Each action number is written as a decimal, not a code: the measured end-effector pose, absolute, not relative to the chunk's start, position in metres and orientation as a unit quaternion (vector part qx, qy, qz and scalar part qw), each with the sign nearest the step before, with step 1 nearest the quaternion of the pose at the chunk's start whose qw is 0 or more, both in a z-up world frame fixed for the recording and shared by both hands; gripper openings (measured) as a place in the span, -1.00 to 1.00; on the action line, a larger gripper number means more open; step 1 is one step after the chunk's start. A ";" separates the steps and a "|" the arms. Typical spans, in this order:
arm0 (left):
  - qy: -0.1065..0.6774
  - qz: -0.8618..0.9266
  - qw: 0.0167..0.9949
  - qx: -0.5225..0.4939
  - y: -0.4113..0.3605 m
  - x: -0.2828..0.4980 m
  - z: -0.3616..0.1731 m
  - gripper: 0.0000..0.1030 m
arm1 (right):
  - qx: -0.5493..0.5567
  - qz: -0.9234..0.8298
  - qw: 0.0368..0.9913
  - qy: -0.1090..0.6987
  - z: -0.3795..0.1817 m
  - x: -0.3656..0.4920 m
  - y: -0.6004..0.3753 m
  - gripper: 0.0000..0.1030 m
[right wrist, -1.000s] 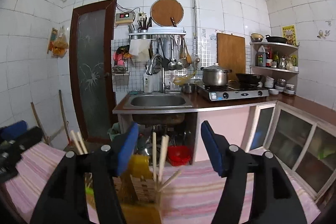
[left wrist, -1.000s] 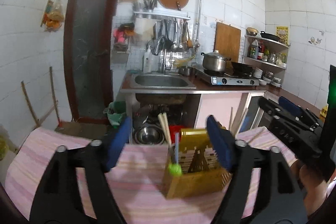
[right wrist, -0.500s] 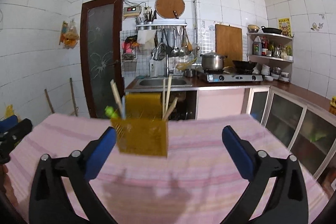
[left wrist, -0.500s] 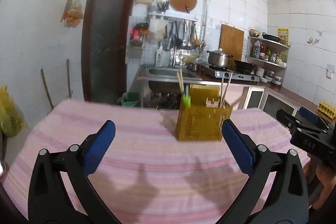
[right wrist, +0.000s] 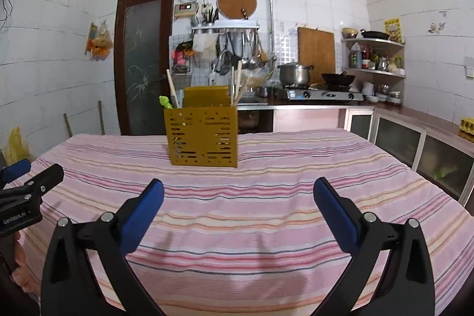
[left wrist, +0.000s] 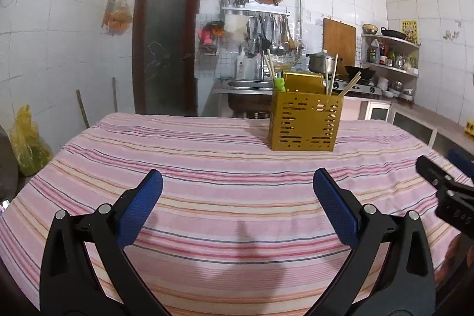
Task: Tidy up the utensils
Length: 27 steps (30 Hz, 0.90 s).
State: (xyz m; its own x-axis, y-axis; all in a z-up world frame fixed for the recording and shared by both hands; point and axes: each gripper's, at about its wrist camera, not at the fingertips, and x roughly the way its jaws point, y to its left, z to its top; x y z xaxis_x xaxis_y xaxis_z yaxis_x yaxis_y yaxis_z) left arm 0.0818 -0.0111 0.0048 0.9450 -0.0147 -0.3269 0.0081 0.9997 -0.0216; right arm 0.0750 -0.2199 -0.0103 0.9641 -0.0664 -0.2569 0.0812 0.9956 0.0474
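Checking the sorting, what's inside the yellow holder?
Wooden chopsticks and a green-topped utensil stick out of the yellow perforated holder; its walls hide their lower ends.

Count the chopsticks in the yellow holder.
5 chopsticks: two together at the holder's left corner by the green-topped utensil, two upright at its right corner, one leaning outward there. Shorter ones could be hidden inside.

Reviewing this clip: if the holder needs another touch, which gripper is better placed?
Marginally right, as a judgement. Both the right gripper and the left gripper are open, empty and back from the holder; it sits nearer centre in the right view, off to the right in the left.
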 end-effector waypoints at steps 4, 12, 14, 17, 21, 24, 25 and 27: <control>0.154 -0.002 0.988 -0.007 -0.012 0.078 0.003 0.90 | 0.040 -0.037 0.992 0.115 -0.012 0.069 -0.223 0.91; 0.132 -0.005 0.991 0.022 -0.022 0.067 0.004 0.90 | 0.031 -0.049 0.992 0.113 -0.014 0.070 -0.220 0.91; 0.136 -0.006 0.991 0.018 -0.020 0.069 0.004 0.90 | 0.021 -0.049 0.992 0.114 -0.014 0.071 -0.216 0.91; 0.142 -0.007 0.990 0.004 -0.014 0.072 0.004 0.90 | 0.015 -0.049 0.992 0.117 -0.014 0.072 -0.213 0.91; 0.137 -0.007 0.991 0.002 -0.013 0.070 0.004 0.90 | 0.020 -0.048 0.992 0.116 -0.013 0.071 -0.215 0.91; 0.137 -0.007 0.991 0.004 -0.014 0.069 0.003 0.90 | 0.022 -0.048 0.992 0.117 -0.014 0.072 -0.215 0.91; 0.137 -0.007 0.991 0.004 -0.014 0.069 0.003 0.90 | 0.021 -0.048 0.992 0.117 -0.014 0.072 -0.214 0.91; 0.136 -0.008 0.991 0.002 -0.014 0.069 0.003 0.90 | 0.020 -0.048 0.992 0.116 -0.013 0.073 -0.215 0.91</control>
State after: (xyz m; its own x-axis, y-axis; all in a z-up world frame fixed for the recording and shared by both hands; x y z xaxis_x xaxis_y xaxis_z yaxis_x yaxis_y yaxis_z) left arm 0.0693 -0.0139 0.0033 0.9627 -0.0143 -0.2703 0.0155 0.9999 0.0023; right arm 0.0728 -0.2150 -0.0134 0.9683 -0.0907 -0.2327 0.1000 0.9946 0.0288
